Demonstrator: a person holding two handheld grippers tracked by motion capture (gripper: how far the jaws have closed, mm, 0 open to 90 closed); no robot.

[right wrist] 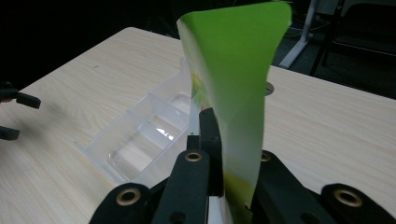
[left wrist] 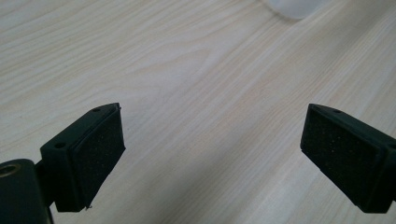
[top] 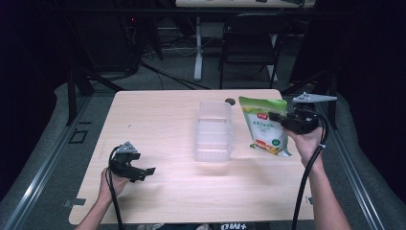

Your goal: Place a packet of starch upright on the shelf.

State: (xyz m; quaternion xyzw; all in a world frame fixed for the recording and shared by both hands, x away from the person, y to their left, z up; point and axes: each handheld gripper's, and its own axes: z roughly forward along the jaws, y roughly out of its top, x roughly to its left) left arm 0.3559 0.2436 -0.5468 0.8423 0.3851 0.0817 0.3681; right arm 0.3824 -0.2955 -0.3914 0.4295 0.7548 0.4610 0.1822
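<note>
While clenched on green pouch, right tongs hide its print | left tongs released

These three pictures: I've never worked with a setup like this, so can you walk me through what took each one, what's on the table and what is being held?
There is no robot arm here. A person stands at a wooden table with a hand-held two-jaw claw in each hand.

The high view looks down from above the person's side; the forearms come in from the bottom. The other two pictures come from cameras riding on the claws, looking along their black jaws.

On the table stands a clear plastic organizer tray with divided compartments, near the middle.

The right claw is shut on a green food pouch, gripping its edge; in the right gripper view the pouch stands up between the jaws, with the tray beyond it.

The left claw is open and holds nothing; its view shows two pads wide apart over bare wood.
</note>
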